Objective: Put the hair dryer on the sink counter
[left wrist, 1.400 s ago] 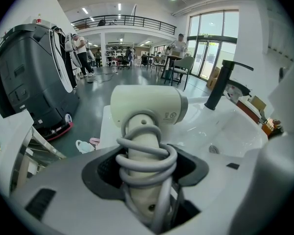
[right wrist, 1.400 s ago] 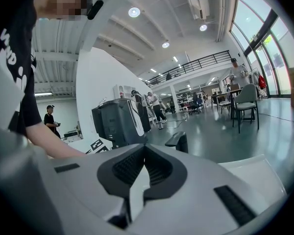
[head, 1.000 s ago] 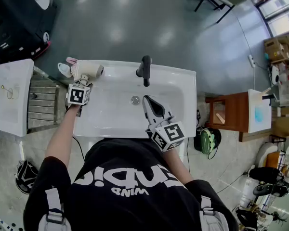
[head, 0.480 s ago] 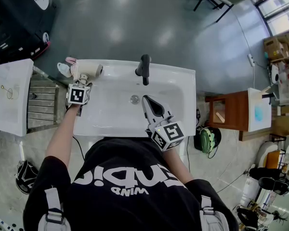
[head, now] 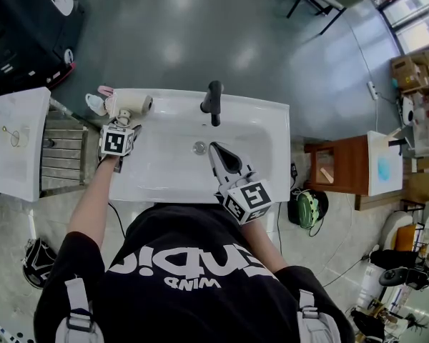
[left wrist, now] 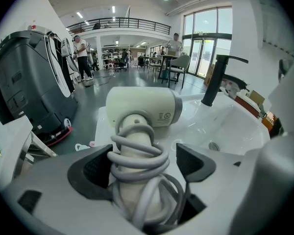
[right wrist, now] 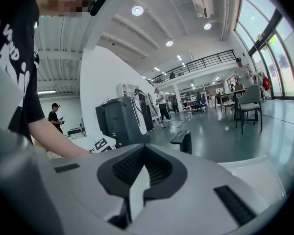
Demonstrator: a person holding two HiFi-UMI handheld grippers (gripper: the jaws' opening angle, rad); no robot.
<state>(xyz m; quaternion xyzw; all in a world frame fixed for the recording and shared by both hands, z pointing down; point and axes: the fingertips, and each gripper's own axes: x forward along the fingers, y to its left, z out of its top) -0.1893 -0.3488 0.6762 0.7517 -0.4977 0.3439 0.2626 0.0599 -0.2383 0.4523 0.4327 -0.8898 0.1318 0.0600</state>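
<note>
The cream hair dryer (head: pixel 129 104) lies on the back left corner of the white sink counter (head: pixel 268 123). Its grey cord is coiled round the handle (left wrist: pixel 137 153). My left gripper (head: pixel 124 120) is at that corner with the handle between its jaws. The jaws are opening, and in the left gripper view (left wrist: pixel 147 160) the dark pads (left wrist: pixel 195 161) stand off the handle. My right gripper (head: pixel 219 151) hovers over the basin near the drain (head: pixel 199 147), shut on nothing (right wrist: pixel 142 173).
The black faucet (head: pixel 214 102) stands at the back middle of the sink (left wrist: pixel 218 80). A pink and white item (head: pixel 96 102) lies on the floor just left of the counter. A white unit (head: pixel 14 141) stands at the left and a wooden table (head: pixel 343 166) at the right.
The hair dryer's body has shifted slightly toward the back edge of the counter. Both grippers are almost where they were.
</note>
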